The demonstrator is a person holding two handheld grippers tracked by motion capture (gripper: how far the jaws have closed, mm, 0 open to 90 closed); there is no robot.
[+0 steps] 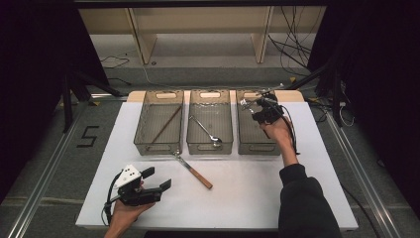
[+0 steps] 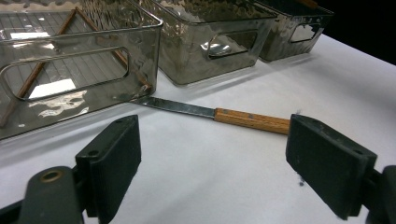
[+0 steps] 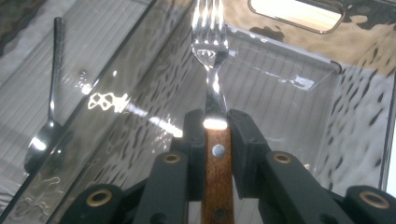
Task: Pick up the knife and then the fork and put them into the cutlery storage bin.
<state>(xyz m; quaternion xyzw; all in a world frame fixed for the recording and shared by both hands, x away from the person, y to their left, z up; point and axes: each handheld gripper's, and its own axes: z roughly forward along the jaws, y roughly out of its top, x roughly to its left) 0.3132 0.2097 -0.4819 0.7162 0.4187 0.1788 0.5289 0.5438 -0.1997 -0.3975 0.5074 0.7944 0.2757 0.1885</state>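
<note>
High view sits above your side, facing forward and down over the worktop (image 1: 237, 198); your gripper views ride low and close; all share the bins (image 1: 209, 121).

White table (image 1: 277, 198), grey floor (image 1: 44, 163) marked "5" (image 1: 87, 136), wooden shelving (image 1: 198, 29) behind, cables (image 1: 292, 44), dark surroundings

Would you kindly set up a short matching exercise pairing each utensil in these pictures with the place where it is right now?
Things:
1. fork
2. spoon
3. knife
4. chopsticks

Places:
A. in the left bin
B. on the table, in front of the bins
C. clamped in the right gripper, over the right bin
D. in the middle bin

Pairs: 1-C, 2-D, 3-B, 4-A
</note>
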